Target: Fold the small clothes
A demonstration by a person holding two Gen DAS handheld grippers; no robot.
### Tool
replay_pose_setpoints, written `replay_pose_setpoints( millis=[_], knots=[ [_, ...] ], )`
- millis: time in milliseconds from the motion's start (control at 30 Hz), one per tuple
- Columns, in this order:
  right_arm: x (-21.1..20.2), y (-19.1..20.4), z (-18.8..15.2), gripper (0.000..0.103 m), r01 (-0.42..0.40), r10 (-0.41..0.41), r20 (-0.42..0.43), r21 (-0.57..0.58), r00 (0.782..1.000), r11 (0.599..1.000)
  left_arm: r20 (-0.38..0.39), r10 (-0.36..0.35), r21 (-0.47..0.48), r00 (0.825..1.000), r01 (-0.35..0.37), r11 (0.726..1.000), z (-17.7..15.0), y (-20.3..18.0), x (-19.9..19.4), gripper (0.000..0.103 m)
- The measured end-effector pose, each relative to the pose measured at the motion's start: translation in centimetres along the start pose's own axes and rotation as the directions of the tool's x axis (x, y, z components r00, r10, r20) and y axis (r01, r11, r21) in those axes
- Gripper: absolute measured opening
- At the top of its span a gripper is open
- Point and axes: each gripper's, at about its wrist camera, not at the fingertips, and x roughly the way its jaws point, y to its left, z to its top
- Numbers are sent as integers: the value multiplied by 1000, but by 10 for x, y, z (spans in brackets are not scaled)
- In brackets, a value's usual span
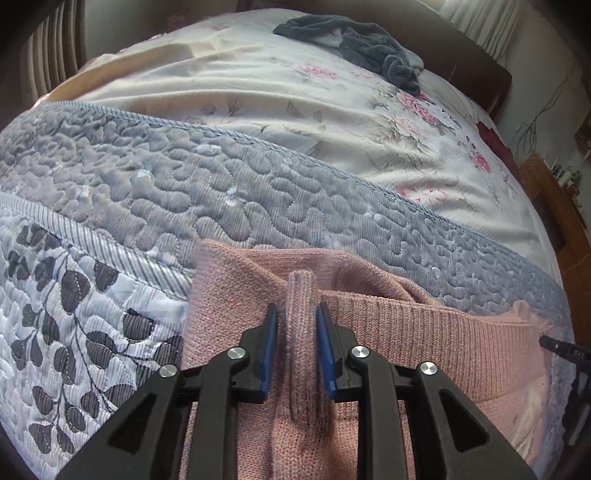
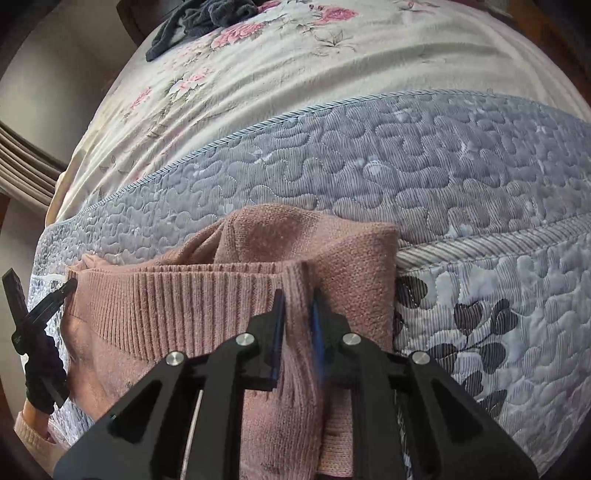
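Note:
A pink knit sweater (image 1: 424, 332) lies on the blue-grey quilt (image 1: 221, 184) at the near edge of the bed, its ribbed hem stretched between both grippers. My left gripper (image 1: 297, 314) is shut on a raised fold of the knit at the sweater's left side. In the right wrist view the same sweater (image 2: 177, 314) shows, and my right gripper (image 2: 297, 299) pinches a ridge of the knit beside the ribbed hem. The other gripper (image 2: 40, 314) shows at the far left edge of that view, held by a gloved hand (image 2: 40, 380).
A floral bedsheet (image 1: 314, 110) covers the far half of the bed. A dark grey garment (image 1: 354, 44) lies crumpled near the headboard, also the dark garment (image 2: 199, 18) at the top of the right wrist view. A wooden shelf (image 1: 554, 192) stands to the right of the bed.

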Motion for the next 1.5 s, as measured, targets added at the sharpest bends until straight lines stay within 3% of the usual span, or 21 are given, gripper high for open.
replay_pose_setpoints(
  millis=[133,333,500,633,700,767,800,833,1000,1167,1500],
  knots=[
    [-29,-5,-19,35,-30,30,34,9,999,999,37,1,-20,999,0,1000,-7,9,-30,30],
    [-70,-10,-86,35,-148,148,-2,-1,989,989,98,39,89,994,-48,995,-39,-1,-84,35],
    [-90,-6,-155,40,-229,229,-25,2,973,973,43,19,242,999,-29,970,-101,-36,-108,45],
    [-78,1,-188,42,-208,208,-58,-5,976,978,3,52,366,999,-50,929,-147,-61,-104,47],
    [-68,3,-194,34,-167,166,-84,-5,982,986,-26,59,386,998,-44,922,-160,-66,-97,47],
    [-64,3,-192,14,-127,126,-96,-8,987,992,-47,70,374,996,-48,926,-164,-66,-90,47],
    [-65,1,-190,12,-142,142,-108,9,984,990,-50,75,370,996,-52,928,-165,-65,-88,47],
    [-70,-1,-187,4,-169,171,-107,27,979,985,-56,72,361,996,-47,931,-165,-64,-88,47],
    [-91,0,-182,3,-130,128,-104,-11,986,991,-81,57,313,995,-29,949,-159,-54,-81,48],
    [-62,-6,-190,3,-46,43,-163,-16,986,999,-71,70,318,995,-44,947,-163,-52,-76,48],
    [-60,-25,-192,5,-94,102,-172,57,980,994,-82,71,291,994,-44,956,-161,-51,-74,49]
  ],
)
